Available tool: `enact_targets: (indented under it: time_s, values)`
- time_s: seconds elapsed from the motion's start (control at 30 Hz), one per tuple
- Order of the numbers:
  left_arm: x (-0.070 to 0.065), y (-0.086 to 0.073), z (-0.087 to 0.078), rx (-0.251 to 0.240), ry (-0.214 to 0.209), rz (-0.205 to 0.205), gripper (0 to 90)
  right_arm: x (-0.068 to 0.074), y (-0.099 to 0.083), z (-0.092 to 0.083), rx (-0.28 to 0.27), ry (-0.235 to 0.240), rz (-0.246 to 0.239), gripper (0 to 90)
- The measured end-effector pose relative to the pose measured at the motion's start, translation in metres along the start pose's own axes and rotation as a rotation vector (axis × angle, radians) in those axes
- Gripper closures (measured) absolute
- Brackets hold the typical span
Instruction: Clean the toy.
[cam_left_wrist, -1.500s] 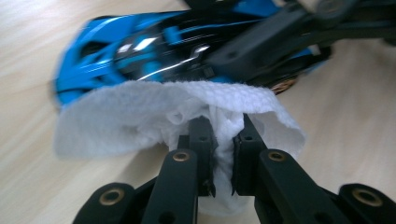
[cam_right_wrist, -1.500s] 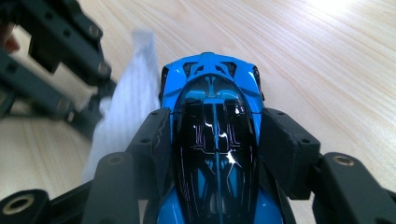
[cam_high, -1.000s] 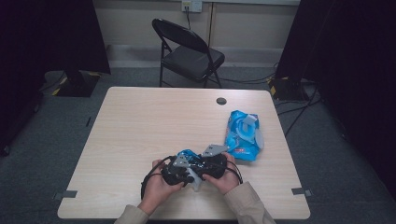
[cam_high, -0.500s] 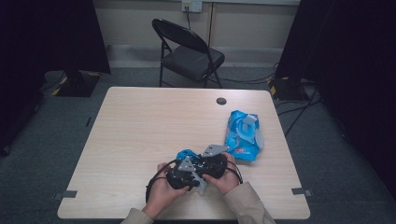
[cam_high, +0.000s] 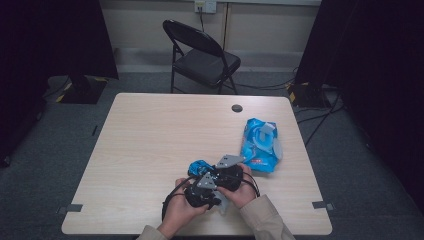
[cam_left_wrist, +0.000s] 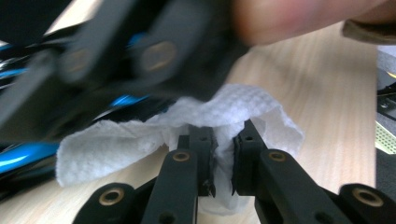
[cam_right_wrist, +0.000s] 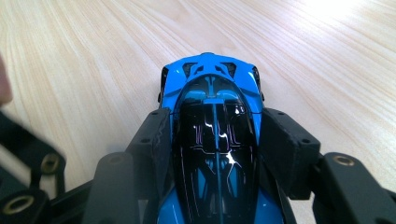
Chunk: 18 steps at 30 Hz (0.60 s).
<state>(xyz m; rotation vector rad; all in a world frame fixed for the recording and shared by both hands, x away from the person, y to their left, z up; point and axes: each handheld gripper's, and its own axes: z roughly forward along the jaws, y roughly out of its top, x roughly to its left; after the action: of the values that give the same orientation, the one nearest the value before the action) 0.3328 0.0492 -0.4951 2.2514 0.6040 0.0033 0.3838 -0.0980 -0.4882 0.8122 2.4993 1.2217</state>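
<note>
A blue toy car (cam_right_wrist: 212, 121) with a glossy black canopy sits between the jaws of my right gripper (cam_right_wrist: 215, 140), which press on both its sides. In the high view the blue toy car (cam_high: 199, 166) pokes out just ahead of the right gripper (cam_high: 220, 172) near the table's front edge. My left gripper (cam_left_wrist: 223, 154) is shut on a crumpled white wipe (cam_left_wrist: 140, 135), held close under the blurred right gripper. In the high view the left gripper (cam_high: 207, 192) sits right beside the right one, both hands close together.
A blue pack of wipes (cam_high: 261, 145) with its flap lifted lies on the wooden table (cam_high: 150, 135), to the right of the hands. A round cable hole (cam_high: 237, 108) is near the far edge. A black folding chair (cam_high: 200, 55) stands beyond the table.
My left hand has slid a little to the right, closer to the right gripper and the car. The right hand and car stay where they were.
</note>
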Motion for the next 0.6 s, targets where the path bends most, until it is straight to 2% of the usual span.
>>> enact_targets:
  time_s: [0.13,0.27,0.43,0.6]
  values:
    - [-0.005,0.001,0.001,-0.004,-0.015,0.006,81.7,0.000,0.000,0.000,0.000,0.001,0.002,44.7]
    - [-0.004,-0.002,-0.007,0.004,-0.005,0.015,81.6,-0.001,0.000,0.000,-0.003,0.005,0.004,44.7]
    - [0.002,-0.008,-0.027,0.010,0.024,0.008,81.2,-0.001,0.000,0.000,-0.001,0.006,0.003,44.7]
    - [0.014,-0.017,-0.047,0.008,0.063,-0.012,81.3,-0.001,0.000,0.000,-0.001,0.005,0.002,44.7]
